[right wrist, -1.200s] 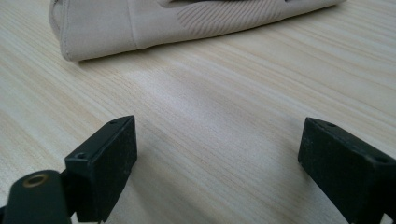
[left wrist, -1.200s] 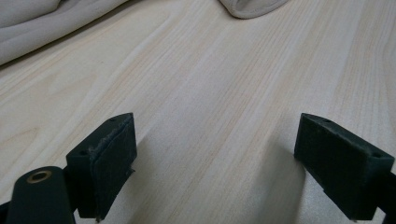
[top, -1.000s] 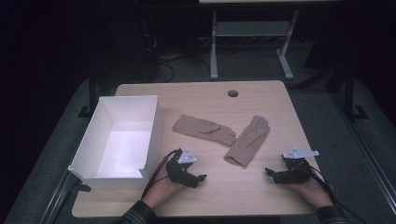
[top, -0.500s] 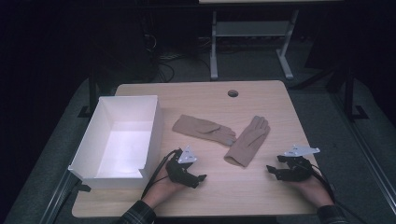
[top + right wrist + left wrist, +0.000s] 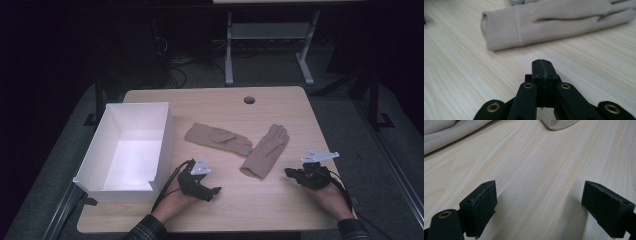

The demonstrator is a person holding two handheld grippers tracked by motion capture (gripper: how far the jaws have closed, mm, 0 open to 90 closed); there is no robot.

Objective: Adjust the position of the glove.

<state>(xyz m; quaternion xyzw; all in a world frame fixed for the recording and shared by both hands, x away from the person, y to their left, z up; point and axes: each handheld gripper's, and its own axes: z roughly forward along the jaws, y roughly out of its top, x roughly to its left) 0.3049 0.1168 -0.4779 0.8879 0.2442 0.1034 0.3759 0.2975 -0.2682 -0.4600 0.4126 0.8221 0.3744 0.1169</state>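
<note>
No brand, label or writing can be read on anything here; the white box [image 5: 127, 150] and both gloves are plain.

The wooden table [image 5: 280, 210] carries the open white box at its left side, and two beige gloves to the right of it. The left glove [image 5: 217, 138] lies flat, fingers pointing right, near the box wall but apart from it. The right glove [image 5: 265, 152] lies slanted, cuff toward the person and fingers away; the two gloves come very close at the left glove's fingertips, though whether they touch is hard to tell from the high view.

The left gripper [image 5: 212, 191] rests low over bare wood just in front of the box's near right corner, its jaws spread wide with nothing between them. In the left gripper view, glove fabric lies along the top edge, well ahead of the jaws. The right gripper [image 5: 289, 172] sits near the right glove's cuff, its jaws pressed fully together on nothing; in the right gripper view that cuff [image 5: 501, 27] lies just ahead of the closed tips.

Against the earlier pictures, the box and gloves lie as they did, the left gripper is unchanged, and the right gripper has edged slightly toward the glove's cuff.
</note>
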